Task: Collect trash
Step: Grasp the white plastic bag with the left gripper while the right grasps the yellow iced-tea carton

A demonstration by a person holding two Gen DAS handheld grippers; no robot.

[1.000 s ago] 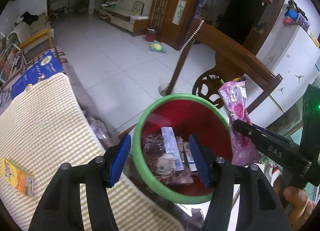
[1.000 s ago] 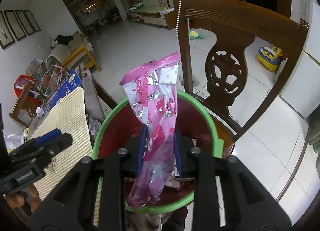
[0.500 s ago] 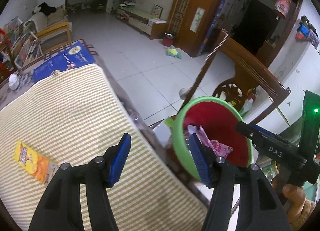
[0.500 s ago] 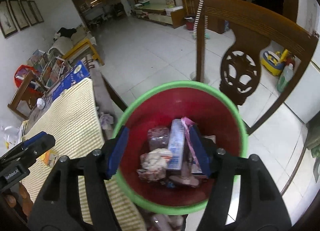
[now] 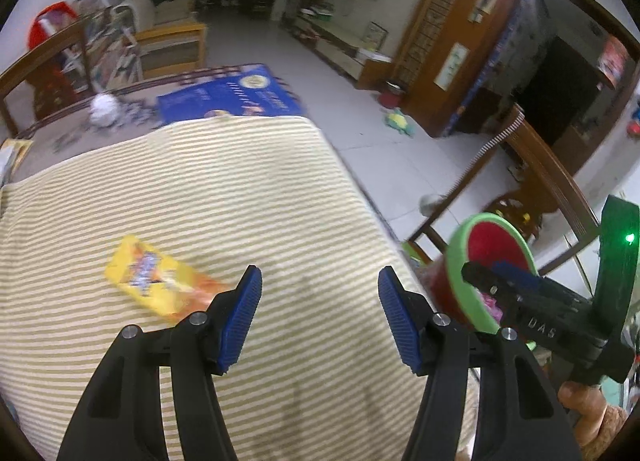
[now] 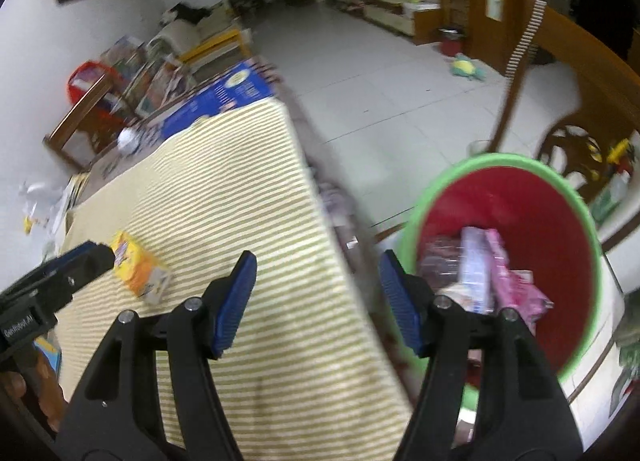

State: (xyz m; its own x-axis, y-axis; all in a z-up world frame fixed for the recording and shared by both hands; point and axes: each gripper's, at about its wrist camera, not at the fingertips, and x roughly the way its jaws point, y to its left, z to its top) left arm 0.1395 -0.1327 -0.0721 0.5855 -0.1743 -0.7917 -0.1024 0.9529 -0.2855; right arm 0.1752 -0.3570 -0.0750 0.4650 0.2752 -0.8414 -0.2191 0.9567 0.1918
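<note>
1. The left gripper (image 5: 320, 311) has its fingers spread wide and holds nothing. The right gripper (image 6: 318, 299) is likewise spread and empty.
2. The yellow snack packet (image 5: 158, 287) lies flat on the striped surface (image 5: 240, 189), just ahead of and outside the left finger of the left gripper.
3. It looks light, thin and crinkly; probably slippery foil that buckles under a pinch.
4. Best hold, I judge: one finger over the near short edge, the other sliding beneath, closing across the width.
5. The bin (image 6: 584, 221) sits off the surface edge, beyond the right finger of the right gripper, wrappers already inside.
</note>
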